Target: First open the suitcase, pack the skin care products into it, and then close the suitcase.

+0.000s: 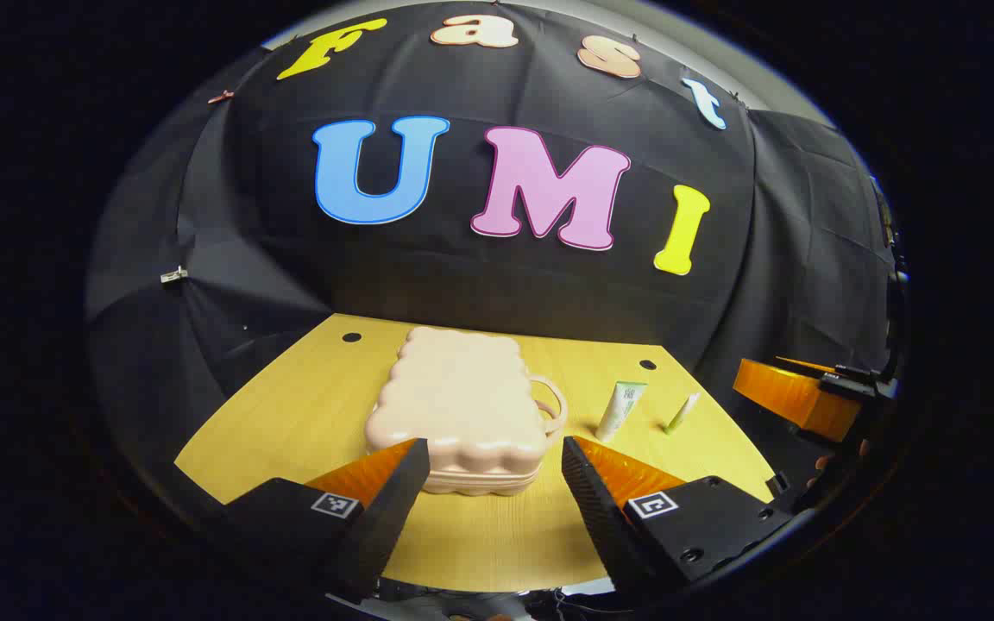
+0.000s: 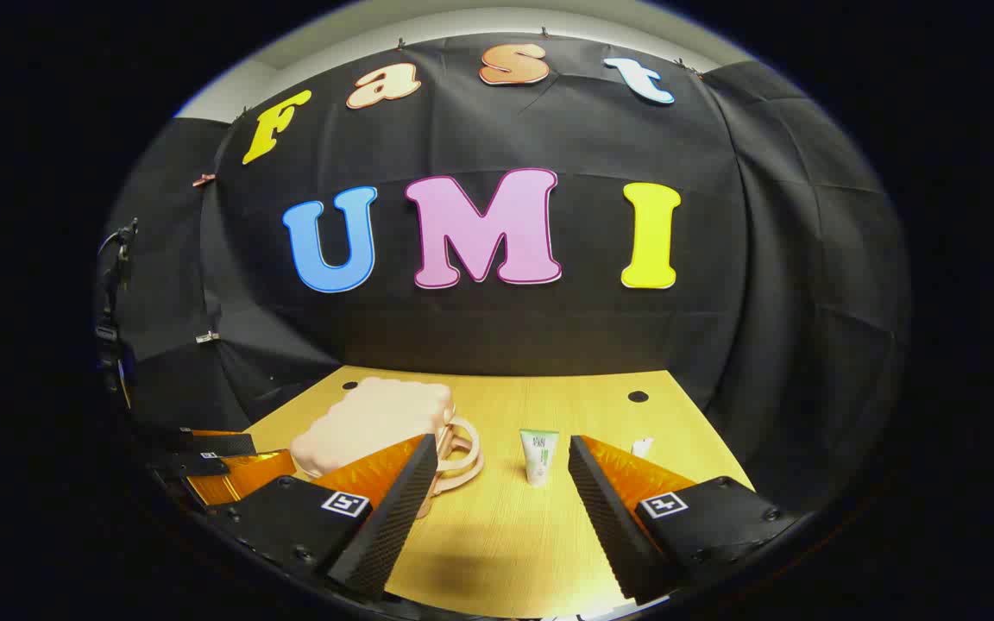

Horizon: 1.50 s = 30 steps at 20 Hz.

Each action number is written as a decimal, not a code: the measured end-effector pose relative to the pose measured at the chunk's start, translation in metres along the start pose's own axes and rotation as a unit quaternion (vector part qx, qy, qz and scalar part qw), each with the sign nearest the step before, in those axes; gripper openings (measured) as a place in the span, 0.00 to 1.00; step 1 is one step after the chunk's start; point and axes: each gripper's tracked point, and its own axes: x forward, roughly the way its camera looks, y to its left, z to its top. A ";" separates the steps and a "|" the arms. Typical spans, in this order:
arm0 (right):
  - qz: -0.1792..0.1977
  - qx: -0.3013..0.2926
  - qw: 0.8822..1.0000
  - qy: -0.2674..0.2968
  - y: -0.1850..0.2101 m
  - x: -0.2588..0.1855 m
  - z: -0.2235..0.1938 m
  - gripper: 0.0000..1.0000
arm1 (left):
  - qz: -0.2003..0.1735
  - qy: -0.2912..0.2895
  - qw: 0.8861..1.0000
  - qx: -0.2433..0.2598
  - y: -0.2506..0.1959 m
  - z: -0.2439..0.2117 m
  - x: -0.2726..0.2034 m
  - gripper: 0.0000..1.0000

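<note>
In the left gripper view, the left gripper [image 1: 490, 473] hangs low over the near edge of the pale wooden table [image 1: 497, 543], its two fingers spread wide with nothing between them. The left finger's tip covers the near left corner of the closed, pale pink, scallop-edged hard-shell suitcase [image 1: 459, 405], which lies flat near the table's middle, its looped handle [image 1: 551, 405] turned toward the right. Beside the handle, apart from it, lies a white tube with a green-tinted end [image 1: 620, 410], and further right a slim, small white and green stick-shaped product [image 1: 682, 412]; what it is exactly is too small to tell. At the right edge the other gripper is cut off, and whether a hand shows there is unclear.

In the right gripper view, the right gripper [image 2: 501, 483] is likewise spread open and empty, level above the table's near edge. Its left finger hides part of the suitcase's handle [image 2: 460, 455] and near side [image 2: 372, 423]. The white tube [image 2: 538, 455] lies between the fingers, further off. The slim product [image 2: 641, 447] peeps just above the right finger, mostly covered. At the lower left, part of the left gripper shows, cut off.
</note>
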 end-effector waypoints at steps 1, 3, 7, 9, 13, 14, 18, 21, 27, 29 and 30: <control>0.001 0.002 1.000 0.003 -0.004 0.006 -0.002 0.97 | 0.003 -0.001 1.000 0.002 -0.002 0.003 0.005 0.98; 0.007 0.006 1.000 0.011 -0.011 0.014 -0.004 0.97 | 0.007 -0.002 1.000 0.007 -0.004 0.007 0.014 0.97; 0.014 0.009 1.000 0.012 -0.026 0.029 -0.003 0.97 | 0.012 0.002 1.000 0.009 -0.012 0.009 0.030 0.97; 0.016 0.010 1.000 0.009 -0.033 0.036 -0.001 0.97 | 0.014 0.003 1.000 0.008 -0.017 0.009 0.038 0.97; 0.018 0.011 1.000 0.002 -0.052 0.049 0.002 0.97 | 0.013 0.002 1.000 0.015 -0.034 0.015 0.056 0.97; 0.017 0.012 1.000 0.001 -0.056 0.053 0.002 0.97 | 0.009 0.002 1.000 0.020 -0.040 0.016 0.061 0.97; 0.013 0.021 1.000 -0.003 -0.076 0.065 0.006 0.97 | -0.025 0.006 0.999 0.033 -0.076 0.021 0.097 0.97; 0.021 0.035 0.999 -0.020 -0.083 0.071 0.024 0.98 | -0.050 0.025 0.998 0.039 -0.105 0.014 0.140 0.97; 0.002 0.038 0.999 0.009 -0.125 0.089 0.010 0.97 | -0.068 0.086 0.992 0.055 -0.134 -0.021 0.228 0.96; -0.011 0.051 0.998 0.023 -0.142 0.093 0.002 0.97 | -0.051 0.116 0.990 0.068 -0.129 -0.040 0.255 0.94; -0.004 0.053 0.998 0.033 -0.143 0.094 -0.002 0.97 | -0.043 0.134 0.987 0.072 -0.126 -0.049 0.265 0.93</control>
